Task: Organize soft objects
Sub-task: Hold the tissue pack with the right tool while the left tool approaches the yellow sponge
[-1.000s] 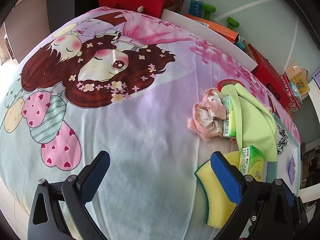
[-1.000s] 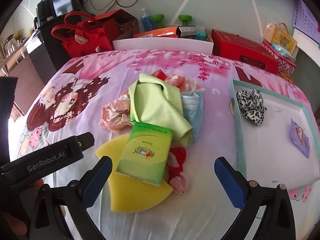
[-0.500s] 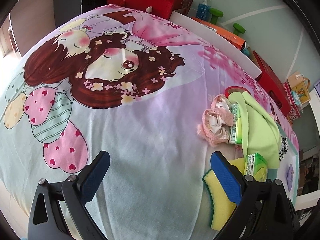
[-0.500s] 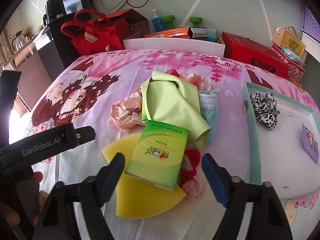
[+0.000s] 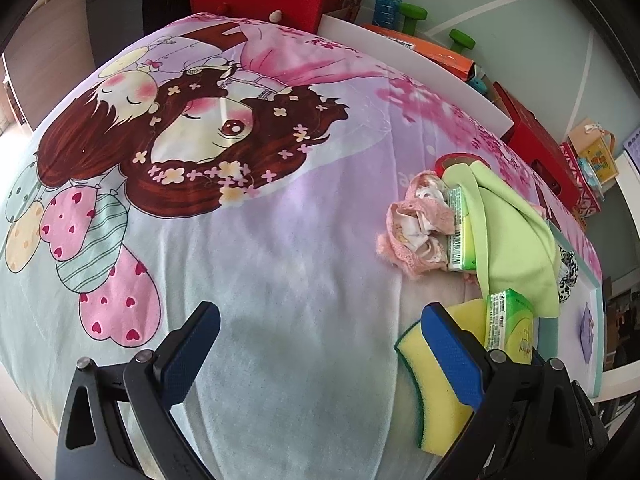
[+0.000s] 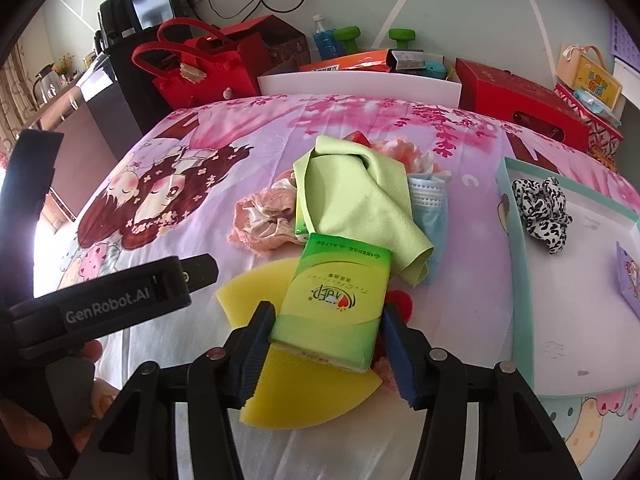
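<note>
The right gripper (image 6: 326,334) has just been closing, and the green tissue pack (image 6: 336,300) is now pinched between its pads. The pack lies on the yellow sponge (image 6: 280,392), on the bed (image 6: 280,120). The pick-up step is judged in hand; a lift toward the tray (image 6: 520,280) seems next. The left gripper (image 5: 320,352) is spread and empty.
</note>
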### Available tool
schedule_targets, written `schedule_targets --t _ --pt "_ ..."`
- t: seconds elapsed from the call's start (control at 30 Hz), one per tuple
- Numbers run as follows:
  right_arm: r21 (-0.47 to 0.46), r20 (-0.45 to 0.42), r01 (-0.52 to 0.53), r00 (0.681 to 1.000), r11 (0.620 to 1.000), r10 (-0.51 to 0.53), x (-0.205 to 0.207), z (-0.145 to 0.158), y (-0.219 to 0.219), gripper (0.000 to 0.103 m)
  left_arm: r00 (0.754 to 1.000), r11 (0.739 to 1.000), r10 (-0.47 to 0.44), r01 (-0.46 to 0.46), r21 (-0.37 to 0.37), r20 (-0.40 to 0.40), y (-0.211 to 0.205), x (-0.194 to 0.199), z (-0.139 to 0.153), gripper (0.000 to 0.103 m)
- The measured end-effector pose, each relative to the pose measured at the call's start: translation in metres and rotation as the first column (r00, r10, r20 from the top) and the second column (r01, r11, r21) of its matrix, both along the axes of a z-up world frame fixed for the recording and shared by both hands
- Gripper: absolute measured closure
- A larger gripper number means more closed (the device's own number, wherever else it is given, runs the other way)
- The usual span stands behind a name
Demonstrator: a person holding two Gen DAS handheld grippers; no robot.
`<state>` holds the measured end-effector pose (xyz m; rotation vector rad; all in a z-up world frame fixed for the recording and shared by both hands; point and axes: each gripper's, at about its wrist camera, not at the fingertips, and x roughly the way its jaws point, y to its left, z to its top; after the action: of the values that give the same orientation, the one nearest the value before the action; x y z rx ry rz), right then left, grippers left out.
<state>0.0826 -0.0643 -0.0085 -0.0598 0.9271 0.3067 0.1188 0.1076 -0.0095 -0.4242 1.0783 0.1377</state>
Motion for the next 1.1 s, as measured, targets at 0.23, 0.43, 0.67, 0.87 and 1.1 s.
schedule_targets --t 0.23,0.43,0.67,0.87,1.1 --pt "0.003 0.002 -0.002 1.000 1.000 0.002 -0.002 0.002 -0.001 0.047 1.000 1.000 -0.007 0.007 0.003 -0.002 -0.001 0.000 0.000 0.003" --pt "0.019 0.020 -0.006 1.000 1.000 0.005 -0.006 0.009 -0.002 0.048 1.000 1.000 -0.014 0.014 0.003 0.002 -0.003 0.001 0.002 0.003" --pt "0.026 0.051 -0.001 0.999 1.000 0.000 -0.012 0.021 -0.010 0.049 1.000 1.000 -0.012 0.012 0.012 0.013 -0.004 -0.001 0.008 0.003" --pt "0.012 0.059 -0.005 0.998 1.000 0.004 -0.014 0.025 -0.013 0.050 1.000 0.999 -0.023 0.023 0.024 0.012 -0.009 0.000 0.010 0.003" --pt "-0.037 -0.017 -0.002 1.000 0.999 0.001 -0.007 0.004 -0.016 0.051 0.999 0.999 -0.034 0.034 0.029 0.002 -0.013 0.002 0.007 0.003"
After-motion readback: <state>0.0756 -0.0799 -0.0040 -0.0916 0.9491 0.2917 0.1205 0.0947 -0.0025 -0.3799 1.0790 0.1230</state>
